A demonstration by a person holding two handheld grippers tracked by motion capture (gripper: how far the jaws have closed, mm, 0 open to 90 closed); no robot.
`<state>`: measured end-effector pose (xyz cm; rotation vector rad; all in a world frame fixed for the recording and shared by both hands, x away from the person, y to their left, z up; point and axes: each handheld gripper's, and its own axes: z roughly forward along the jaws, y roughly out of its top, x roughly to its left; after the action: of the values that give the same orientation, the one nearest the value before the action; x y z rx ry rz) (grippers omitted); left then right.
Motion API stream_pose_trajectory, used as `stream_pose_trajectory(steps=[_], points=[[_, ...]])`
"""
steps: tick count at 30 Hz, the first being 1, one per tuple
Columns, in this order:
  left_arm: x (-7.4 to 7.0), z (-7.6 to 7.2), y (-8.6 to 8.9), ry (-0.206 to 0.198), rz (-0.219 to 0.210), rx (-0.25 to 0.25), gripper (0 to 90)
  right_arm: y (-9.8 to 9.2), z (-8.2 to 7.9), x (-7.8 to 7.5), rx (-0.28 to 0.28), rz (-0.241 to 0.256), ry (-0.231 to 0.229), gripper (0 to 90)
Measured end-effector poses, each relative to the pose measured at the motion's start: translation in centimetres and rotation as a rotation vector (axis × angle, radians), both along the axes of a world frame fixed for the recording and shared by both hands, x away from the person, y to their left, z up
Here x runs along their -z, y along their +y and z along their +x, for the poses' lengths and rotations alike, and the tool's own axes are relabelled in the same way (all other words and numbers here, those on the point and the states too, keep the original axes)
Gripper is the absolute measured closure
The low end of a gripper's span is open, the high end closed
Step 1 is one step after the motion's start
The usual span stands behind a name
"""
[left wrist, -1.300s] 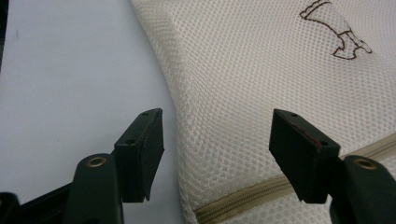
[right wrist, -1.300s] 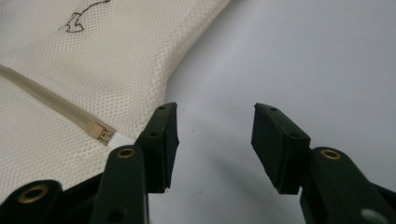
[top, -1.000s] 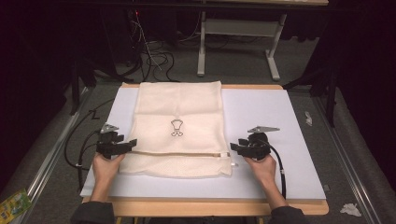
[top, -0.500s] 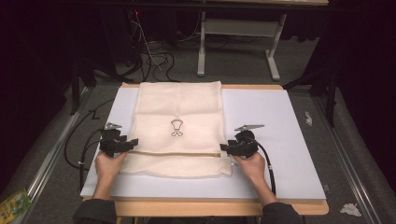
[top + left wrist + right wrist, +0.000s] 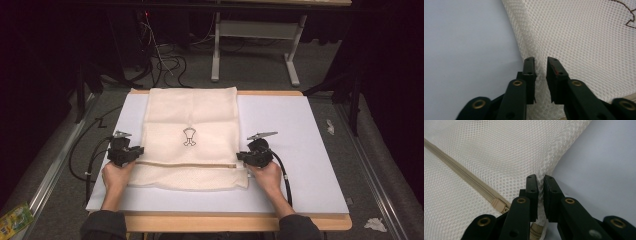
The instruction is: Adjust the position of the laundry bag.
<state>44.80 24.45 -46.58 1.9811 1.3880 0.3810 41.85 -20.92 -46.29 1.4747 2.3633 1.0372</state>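
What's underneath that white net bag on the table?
The mesh bag lies flat on a white board that covers the wooden table. Both grippers pinch its side edges. Whatever sits directly beneath or inside it is covered by the mesh.

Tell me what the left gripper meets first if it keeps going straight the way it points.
Probably just more of the mesh laundry bag: the left gripper already has the bag's edge between its jaws, and the mesh runs on ahead of them. Depth is hard to judge.

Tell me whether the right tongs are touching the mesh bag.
Touching. The right gripper view shows the right tongs pinching the mesh bag edge between both jaws.
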Motion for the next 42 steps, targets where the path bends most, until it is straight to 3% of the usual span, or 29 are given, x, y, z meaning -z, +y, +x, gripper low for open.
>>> stream_pose_trajectory(steps=[6,17,24,31,42], points=[[-0.1,0.0,0.1,-0.011,-0.008,0.003,86.9,0.1,-0.1,0.0,-0.012,-0.013,-0.013,87.7],[-0.8,-0.3,-0.1,-0.043,-0.031,0.016,88.2,-0.2,-0.2,-0.2,-0.016,-0.006,-0.032,88.4],[-1.3,-0.3,-0.7,-0.054,-0.008,0.040,88.2,-0.7,-0.2,-0.3,-0.004,-0.001,-0.037,88.4],[-1.9,-0.3,-1.5,-0.078,-0.040,0.067,88.1,-1.9,-0.4,-0.6,0.011,0.011,-0.040,88.4],[-2.1,-0.1,-3.2,-0.084,-0.046,0.101,88.4,-4.3,-0.9,-0.9,0.049,0.029,-0.059,88.5]])
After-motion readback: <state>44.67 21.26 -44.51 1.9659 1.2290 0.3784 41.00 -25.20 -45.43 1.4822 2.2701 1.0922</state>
